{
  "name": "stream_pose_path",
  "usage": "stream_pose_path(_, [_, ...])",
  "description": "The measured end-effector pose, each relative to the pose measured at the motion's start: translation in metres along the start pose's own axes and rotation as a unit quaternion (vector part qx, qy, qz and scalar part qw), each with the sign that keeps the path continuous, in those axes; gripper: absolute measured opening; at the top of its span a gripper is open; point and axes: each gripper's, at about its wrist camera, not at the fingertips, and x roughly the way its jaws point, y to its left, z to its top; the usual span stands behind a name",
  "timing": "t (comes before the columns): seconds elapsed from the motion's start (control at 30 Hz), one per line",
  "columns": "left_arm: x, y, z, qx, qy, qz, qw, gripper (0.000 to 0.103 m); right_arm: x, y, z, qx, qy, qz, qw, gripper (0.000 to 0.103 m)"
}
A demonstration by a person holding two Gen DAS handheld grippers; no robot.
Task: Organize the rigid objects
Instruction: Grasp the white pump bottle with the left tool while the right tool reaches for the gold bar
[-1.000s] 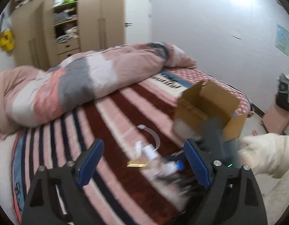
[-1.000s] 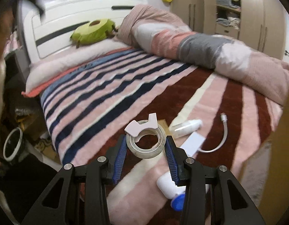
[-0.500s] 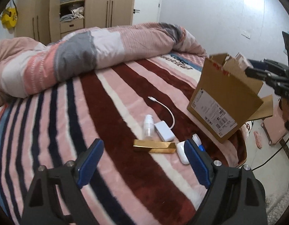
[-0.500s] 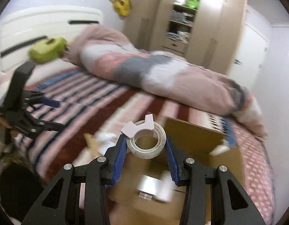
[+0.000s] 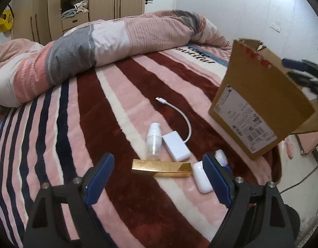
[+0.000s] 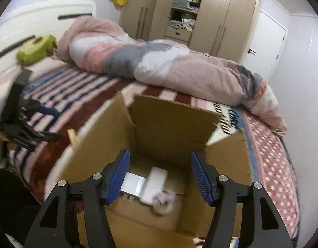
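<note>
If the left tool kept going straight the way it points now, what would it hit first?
Most likely the gold bar, lying crosswise on the striped blanket between the open fingers of the left tool. Depth is uncertain; a steep enough path could meet the blanket just short of it.

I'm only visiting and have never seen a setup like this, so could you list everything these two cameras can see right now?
cardboard box: one, brown, open, on the bed's edge
tape roll: one, whitish, blurred, inside the box
flat items: two, white and silver, inside the box
gold bar-shaped box: one, on the blanket
pump bottle: one, white, lying beside the adapter
adapter with cable: one, white
earbud case: one, white
rolled duvet: one, pink, grey, white, across the bed
striped blanket: one, maroon, pink, navy
wardrobe: one, beige, shelves open
left tool: open, empty
right tool: open, empty, above the box
</note>
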Motion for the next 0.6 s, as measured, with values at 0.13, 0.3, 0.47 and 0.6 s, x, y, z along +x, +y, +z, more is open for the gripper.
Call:
stream_pose_path(0.13, [0.019,0.007,-0.002,0.000,0.006,0.006,1.0000,0.086,-0.004,0.029,0.016,-0.015,-0.022,0.047,0.999,0.058])
stream_pose_path(0.3, [0.055,0.017,0.000,0.003,0.032,-0.002,0.9995,0.075,0.005,0.062,0.033,-0.047,-0.025,0.075,0.996,0.058])
stream_pose_path(0.47, [0.072,0.026,-0.004,-0.018,0.050,-0.032,0.9981,0.042,0.013,0.074,0.036,-0.055,-0.021,0.080,0.995,0.058])
stream_pose_path(0.6, [0.079,0.024,0.000,-0.023,0.052,-0.025,0.9981,0.044,0.017,0.072,0.035,-0.055,-0.015,0.082,0.995,0.058])
